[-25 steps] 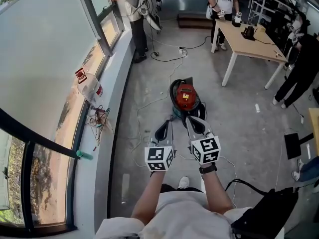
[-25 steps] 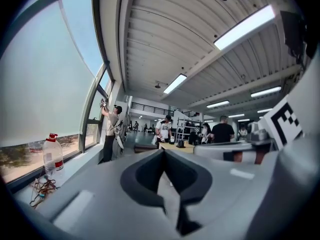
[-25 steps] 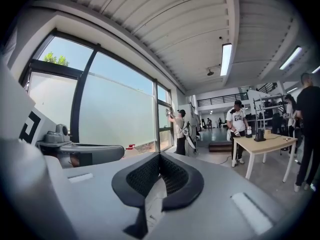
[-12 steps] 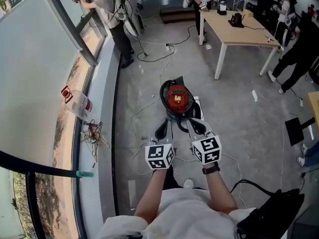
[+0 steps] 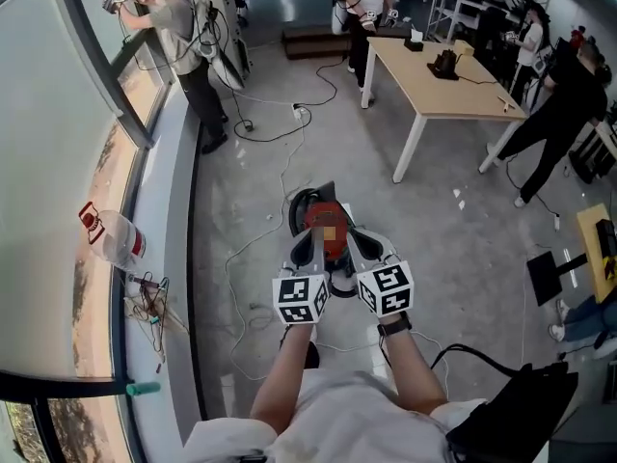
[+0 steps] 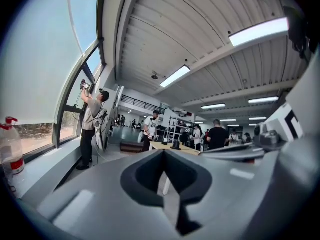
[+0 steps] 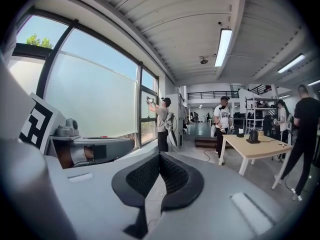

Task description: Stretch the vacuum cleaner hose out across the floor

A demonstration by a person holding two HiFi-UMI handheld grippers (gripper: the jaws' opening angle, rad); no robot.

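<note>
The red and black vacuum cleaner (image 5: 318, 210) stands on the concrete floor just ahead of me, partly hidden behind both grippers. I cannot make out its hose. My left gripper (image 5: 307, 247) and right gripper (image 5: 362, 244) are held side by side above the vacuum and point forward across the room. Both are shut with nothing between the jaws. In the left gripper view the left gripper (image 6: 163, 151) shows pads together against the room behind. The right gripper (image 7: 160, 156) looks the same in the right gripper view.
A white cable (image 5: 255, 239) snakes over the floor left of the vacuum. A wooden table (image 5: 439, 90) stands ahead right, with people around it. A person (image 5: 183, 37) works at the window on the left. A spray bottle (image 5: 111, 239) sits on the sill. A black bag (image 5: 511, 422) lies at my right.
The view has advanced toward the vacuum, which now sits right under the gripper tips instead of ahead of them. Both grippers have stayed shut and side by side.
</note>
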